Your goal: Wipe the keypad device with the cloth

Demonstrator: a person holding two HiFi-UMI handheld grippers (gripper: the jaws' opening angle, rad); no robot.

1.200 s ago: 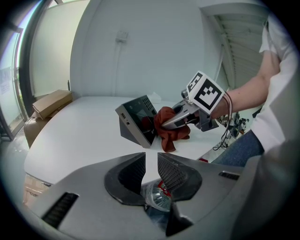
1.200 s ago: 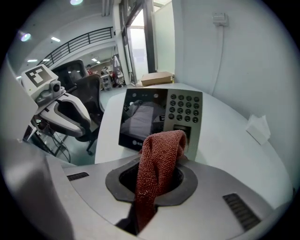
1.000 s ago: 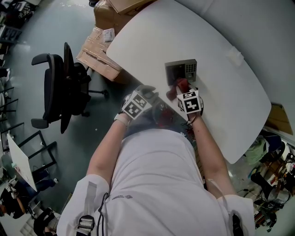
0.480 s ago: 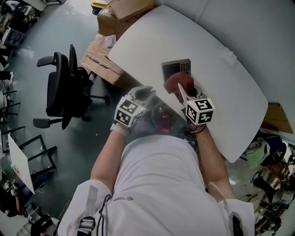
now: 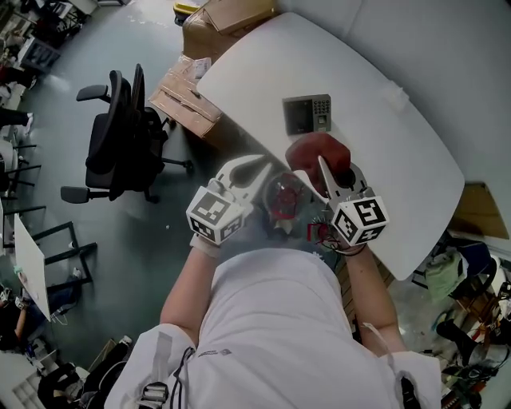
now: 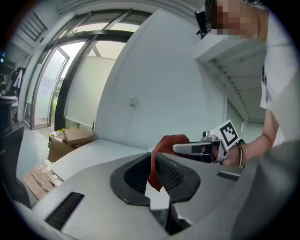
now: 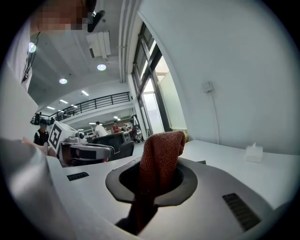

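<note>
Surface (image 5: 399,168): white with rounded corners, seen from steeply above; the person stands at its near long edge.
Keypad device (image 5: 308,114): grey, lying flat a little in from that near edge, with its dark panel on one side and its buttons on the side toward the far edge.
Cloth (image 5: 313,152): rust-red and bunched, over the strip of surface between the device and the near edge. It sits just beside the device and not on it. Whether it touches the surface cannot be told.
Right tongs (image 5: 326,169): clamped on the cloth. In the right gripper view the knitted fabric (image 7: 159,152) stands up out of the closed jaws and folds over at the top.
Left tongs (image 5: 259,162): off the near edge, over the floor, beside the right tongs and pointing the same way. In the left gripper view the tips are drawn together with only a sliver between them and hold nothing; the red seen through that sliver is the cloth farther off.
Small white box (image 5: 399,100): near the far edge, well apart from the device.
Office chair (image 5: 120,136): black, on the floor off the surface's left end.
Cardboard boxes (image 5: 227,16): on the floor by the far left corner, with flattened sheets beside them.
</note>
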